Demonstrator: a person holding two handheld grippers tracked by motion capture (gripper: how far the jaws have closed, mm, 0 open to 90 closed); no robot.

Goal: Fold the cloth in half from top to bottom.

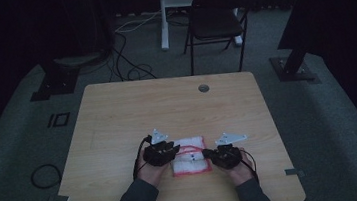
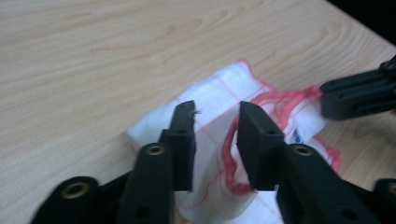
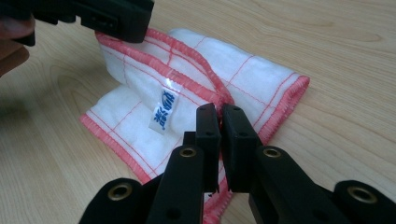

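High view: wooden desk [image 1: 118, 117], white red-edged cloth [image 1: 190, 155] at lower centre, partly folded, fold not finished. Right gripper [image 3: 219, 112] fingers narrow, pinching the red hem. Left gripper [image 2: 215, 114] fingers parted over the cloth, gripping nothing.
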